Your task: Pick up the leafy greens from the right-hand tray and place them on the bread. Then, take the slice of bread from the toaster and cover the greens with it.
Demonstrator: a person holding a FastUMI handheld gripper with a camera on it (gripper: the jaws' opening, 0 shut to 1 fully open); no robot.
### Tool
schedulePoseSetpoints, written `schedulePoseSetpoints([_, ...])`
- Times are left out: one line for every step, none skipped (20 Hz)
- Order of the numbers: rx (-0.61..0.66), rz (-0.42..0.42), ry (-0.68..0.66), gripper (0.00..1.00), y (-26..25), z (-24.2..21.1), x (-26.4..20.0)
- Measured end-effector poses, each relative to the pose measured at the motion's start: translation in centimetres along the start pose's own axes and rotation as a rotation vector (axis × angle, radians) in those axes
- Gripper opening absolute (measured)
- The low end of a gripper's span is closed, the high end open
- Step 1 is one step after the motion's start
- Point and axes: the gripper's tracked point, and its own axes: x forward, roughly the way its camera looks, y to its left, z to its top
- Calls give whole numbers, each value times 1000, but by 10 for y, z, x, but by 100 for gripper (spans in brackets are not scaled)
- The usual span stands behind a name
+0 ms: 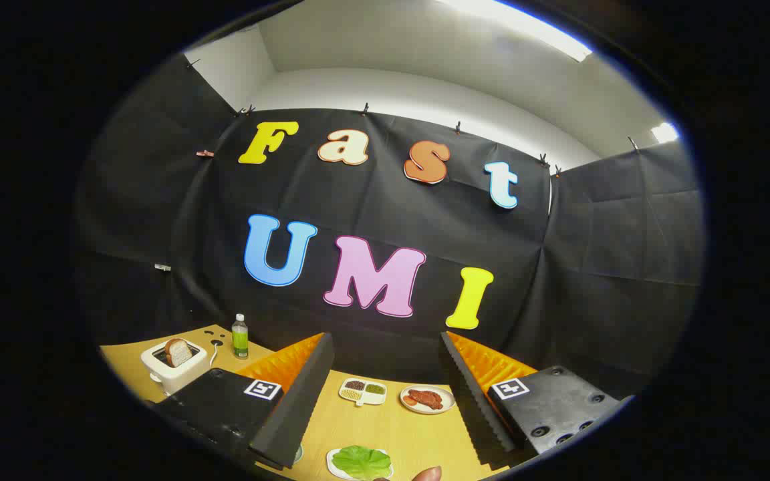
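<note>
Open, empty fingers (385, 401) hover above a wooden surface (412, 434). Between them, nearest the camera, leafy greens (361, 461) lie on a tray (333, 465). Far left, a toaster (172, 367) holds a bread slice (176, 351)

One toaster (172, 367) holding one bread slice (176, 351); one green bottle (240, 336); one divided dish (363, 391) with three fillings; one plate of meat (428, 399); one tray of leafy greens (361, 462). Two fingers (385, 394), spread apart, gripping nothing.
</note>
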Motion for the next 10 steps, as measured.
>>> schedulePoseSetpoints([11, 3, 6, 97, 0, -1, 1])
schedulePoseSetpoints([20, 8, 10, 98, 1, -2, 1])
schedulePoseSetpoints([27, 8, 5, 97, 1, 1, 3])
schedulePoseSetpoints([31, 5, 2, 98, -1, 3, 5])
schedulePoseSetpoints([31, 4, 3, 98, -1, 3, 7])
schedulePoseSetpoints([28, 7, 6, 98, 0, 0, 6])
schedulePoseSetpoints([21, 8, 5, 98, 2, 0, 6])
schedulePoseSetpoints([13, 3, 4, 98, 0, 0, 5])
schedulePoseSetpoints([9, 4, 5, 98, 0, 0, 5])
schedulePoseSetpoints([8, 9, 7, 98, 3, -1, 5])
